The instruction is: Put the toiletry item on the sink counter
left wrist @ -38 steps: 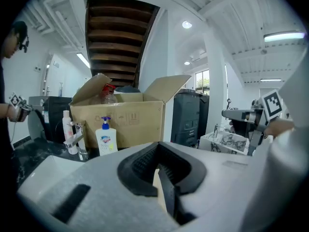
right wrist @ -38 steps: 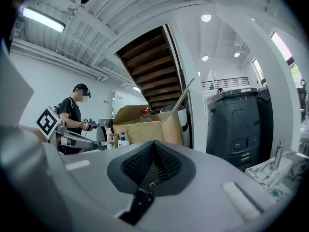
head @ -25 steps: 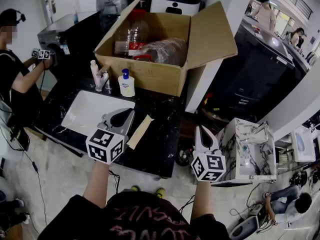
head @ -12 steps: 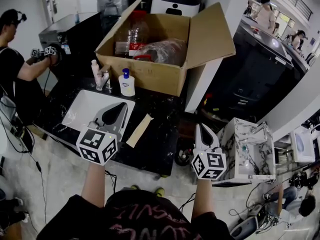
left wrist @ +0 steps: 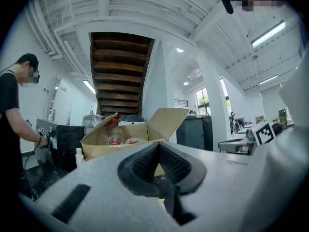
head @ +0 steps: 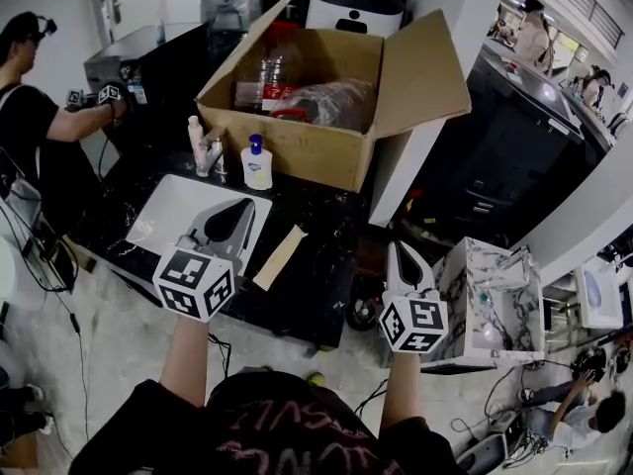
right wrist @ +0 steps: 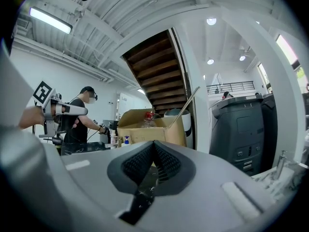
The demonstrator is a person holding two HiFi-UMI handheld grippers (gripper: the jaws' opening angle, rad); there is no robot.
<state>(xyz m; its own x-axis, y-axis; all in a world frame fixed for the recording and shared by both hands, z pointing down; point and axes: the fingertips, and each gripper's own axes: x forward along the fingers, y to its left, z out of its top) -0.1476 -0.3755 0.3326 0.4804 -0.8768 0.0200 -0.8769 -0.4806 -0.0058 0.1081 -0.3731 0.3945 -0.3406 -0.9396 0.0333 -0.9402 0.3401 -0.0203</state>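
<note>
The left hand-held gripper (head: 245, 206) hangs level over the near right part of the white sink basin (head: 163, 216). Its ribbed pads (left wrist: 144, 163) are pressed together at the tips, with nothing between them. The right hand-held gripper (head: 394, 249) is closed and empty too, its pads (right wrist: 137, 164) meeting in a narrow V. It sits off the right edge of the dark marbled surface (head: 318, 228), above the floor and near a white marbled cabinet (head: 492, 300). The toiletry item, a white pump bottle (head: 256, 164) with a blue top, stands upright on the surface behind the basin, well apart from both grippers. It is just in front of the open cardboard box (head: 331, 117) and beside the faucet (head: 209, 152). A slim pale bottle (head: 195, 133) stands on the faucet's other side. Inside the box are a clear bottle with a red cap (head: 277, 72) and a crumpled plastic bag (head: 331, 102). A tan strip (head: 280, 257) lies flat on the surface to the right of the basin. At the far left another person (head: 35, 117) reaches out with a marker-cubed gripper (head: 109, 94) of their own.
</note>
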